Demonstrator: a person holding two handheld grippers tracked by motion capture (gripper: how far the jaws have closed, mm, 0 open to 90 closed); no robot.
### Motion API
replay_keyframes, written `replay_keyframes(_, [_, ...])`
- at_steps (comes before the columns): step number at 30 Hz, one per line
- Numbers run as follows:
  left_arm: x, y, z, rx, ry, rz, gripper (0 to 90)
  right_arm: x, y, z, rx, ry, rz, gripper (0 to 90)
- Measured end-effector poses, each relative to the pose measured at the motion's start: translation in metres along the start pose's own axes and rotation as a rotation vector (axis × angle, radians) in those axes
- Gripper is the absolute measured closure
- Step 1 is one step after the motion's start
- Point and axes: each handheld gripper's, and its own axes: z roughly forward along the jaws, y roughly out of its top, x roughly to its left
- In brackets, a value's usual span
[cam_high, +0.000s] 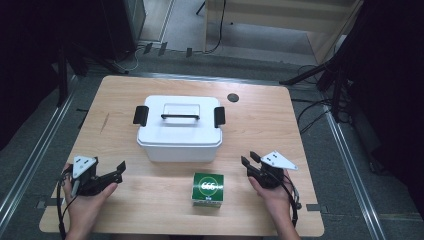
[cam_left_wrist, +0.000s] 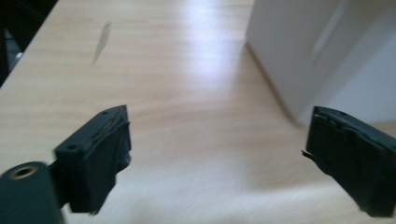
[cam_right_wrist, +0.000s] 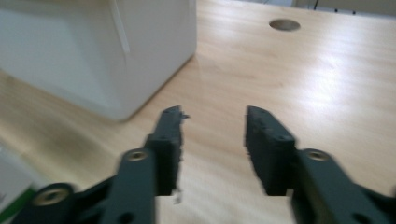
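A white lidded storage box (cam_high: 179, 127) with black side latches and a top handle stands mid-table. In front of it sits a small green carton (cam_high: 207, 189). My left gripper (cam_high: 119, 171) rests low at the front left, jaws wide apart with nothing between them; in the left gripper view it (cam_left_wrist: 219, 121) faces bare wood, with the white box (cam_left_wrist: 303, 51) at the upper right. My right gripper (cam_high: 249, 157) is at the front right, open and empty. In the right gripper view it (cam_right_wrist: 212, 114) points past the white box's corner (cam_right_wrist: 93, 51), and the green carton's edge (cam_right_wrist: 9, 196) shows at the lower left.
The wooden table (cam_high: 125, 95) has a round cable hole (cam_high: 232, 97) behind the box, also in the right gripper view (cam_right_wrist: 284, 24). Dark stands and cables flank the table on both sides. Bare wood lies left and right of the box.
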Motion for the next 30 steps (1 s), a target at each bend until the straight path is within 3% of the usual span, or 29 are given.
replay_keyframes(2, [0.009, -0.006, -0.001, 0.013, -0.024, 0.005, 1.0, -0.001, -0.005, -0.012, 0.003, -0.005, 0.02, 40.5])
replay_keyframes(4, [0.013, -0.008, -0.002, 0.016, -0.031, 0.014, 0.0, -0.003, -0.01, -0.023, -0.007, -0.038, 0.035, 31.8])
replay_keyframes(7, [0.025, -0.012, -0.005, 0.037, -0.004, -0.007, 0.0, -0.007, -0.013, -0.035, -0.008, -0.074, 0.062, 11.1])
replay_keyframes(9, [0.027, -0.014, -0.005, 0.038, 0.005, -0.018, 0.0, -0.009, -0.013, -0.04, 0.015, -0.1, 0.041, 2.0])
replay_keyframes(13, [0.034, -0.017, -0.003, 0.023, 0.045, -0.036, 0.0, -0.017, -0.011, -0.046, 0.017, -0.114, 0.049, 0.0])
replay_keyframes(18, [0.027, -0.02, 0.0, 0.016, 0.066, 0.014, 0.0, -0.021, -0.003, -0.05, 0.016, -0.122, 0.046, 0.0])
replay_keyframes(23, [0.029, -0.02, 0.001, 0.024, 0.073, -0.017, 0.0, -0.019, 0.014, -0.054, 0.015, -0.101, -0.002, 0.5])
replay_keyframes(30, [0.028, -0.02, 0.002, 0.021, 0.093, -0.022, 0.0, -0.012, 0.054, -0.058, 0.011, -0.051, -0.108, 12.7])
